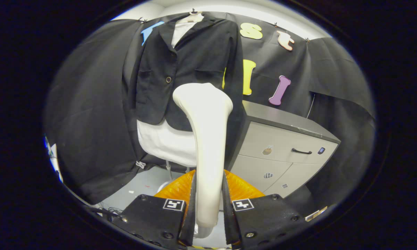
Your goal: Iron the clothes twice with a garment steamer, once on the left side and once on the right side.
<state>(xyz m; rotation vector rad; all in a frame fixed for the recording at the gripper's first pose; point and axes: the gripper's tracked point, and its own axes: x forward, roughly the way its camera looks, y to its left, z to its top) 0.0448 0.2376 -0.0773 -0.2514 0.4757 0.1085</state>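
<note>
A black jacket [191,69] hangs on a white dress form [166,142] against the booth wall, straight ahead beyond the fingers. My gripper [209,194] is shut on the handle of a cream-white garment steamer [208,132], which stands upright between the fingers. The steamer's broad head sits in front of the jacket's lower hem, slightly right of the button line. Whether the head touches the cloth cannot be told.
A grey cabinet [281,149] with drawers and a dark top stands to the right of the jacket. The dress form's stand [167,166] rises from a pale floor [139,187]. Cables [107,210] lie on the floor at the lower left.
</note>
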